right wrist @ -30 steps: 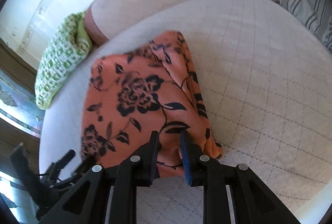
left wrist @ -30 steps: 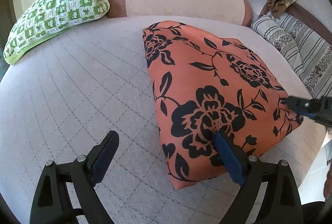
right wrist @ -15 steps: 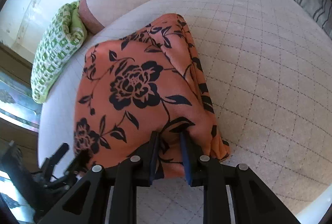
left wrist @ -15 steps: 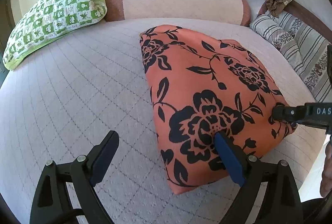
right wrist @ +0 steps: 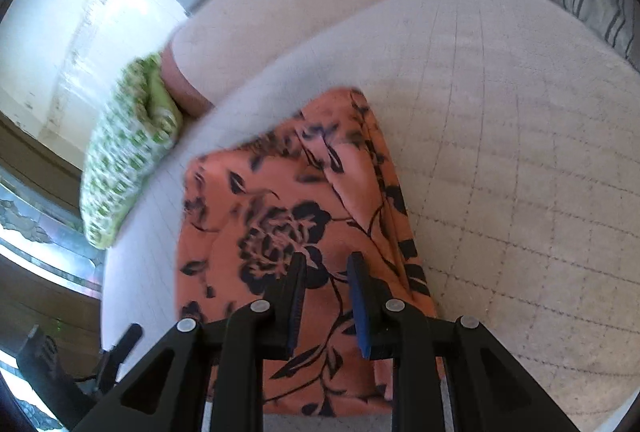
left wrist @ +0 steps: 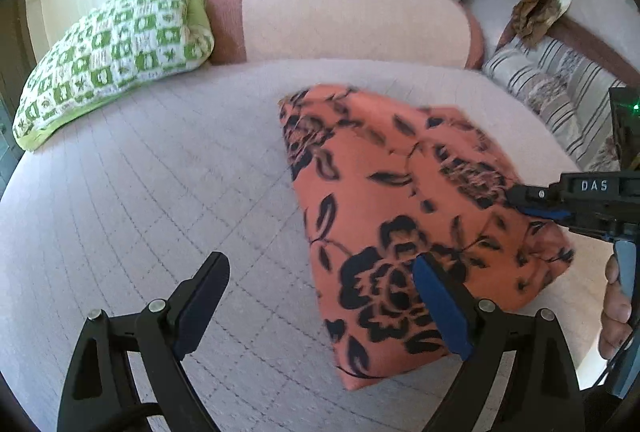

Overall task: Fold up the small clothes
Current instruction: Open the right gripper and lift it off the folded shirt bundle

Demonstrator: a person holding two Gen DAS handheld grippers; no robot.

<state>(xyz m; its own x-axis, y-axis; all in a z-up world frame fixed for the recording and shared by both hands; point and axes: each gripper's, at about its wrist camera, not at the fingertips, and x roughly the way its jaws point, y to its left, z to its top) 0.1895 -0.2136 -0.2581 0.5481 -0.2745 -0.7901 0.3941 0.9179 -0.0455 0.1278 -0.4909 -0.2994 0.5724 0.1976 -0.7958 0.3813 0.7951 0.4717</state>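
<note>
An orange cloth with black flowers [left wrist: 380, 192] lies folded on the pale quilted bed [left wrist: 160, 212]. My left gripper [left wrist: 320, 296] hangs open and wide just above the cloth's near left corner; its right finger [left wrist: 436, 308] is over the cloth and its left finger is over bare bed. In from the right edge comes my right gripper [left wrist: 520, 202], over the cloth's right side. In the right wrist view its jaws [right wrist: 326, 296] stand close together with the orange cloth [right wrist: 280, 192] pinched between them. The cloth's right edge bulges up beside it.
A green and white checked pillow [left wrist: 116, 48] lies at the far left, with a pink bolster [left wrist: 340, 20] along the back. At the far right are striped cushions [left wrist: 560, 100]. A person's hand [left wrist: 616, 308] holds the right gripper at the right edge.
My right gripper has slid leftward over the cloth, taking its right side with it. The left gripper has stayed open and nearly still.
</note>
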